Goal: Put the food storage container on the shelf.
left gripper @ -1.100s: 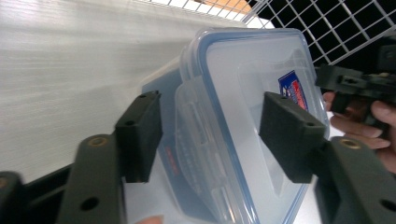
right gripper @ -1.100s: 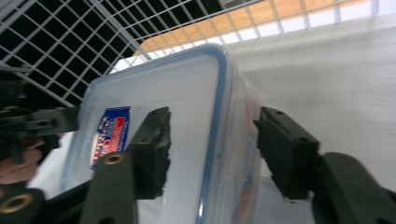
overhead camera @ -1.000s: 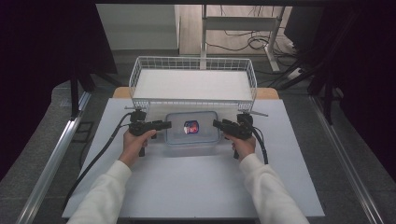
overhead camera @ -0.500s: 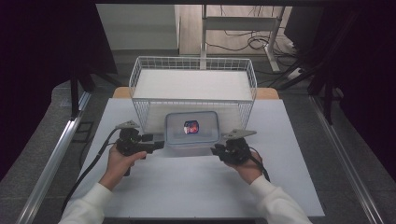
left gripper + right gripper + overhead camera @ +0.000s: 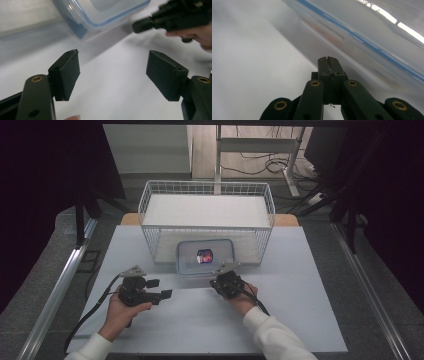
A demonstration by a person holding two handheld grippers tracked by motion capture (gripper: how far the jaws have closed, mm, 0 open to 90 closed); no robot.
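Note:
A clear lidded container with a blue seal stands on the white table, just in front of the wire basket. A small red and blue item lies inside it. My left gripper rests near the table's front left, pointing right. It is open with nothing between its pads, and its jaws have just been opening wider. My right gripper sits just in front of the container's near edge. Its jaws have just been closing, and they are shut on nothing. The container's corner shows ahead in the left gripper view.
The white wire basket has a white liner and spans the back of the table. Cables trail from both grippers toward the person. A metal rail runs along the table's left side.
Both hands drew back from the container's sides toward the person. The right jaws closed with nothing in them. The container stayed in front of the basket.

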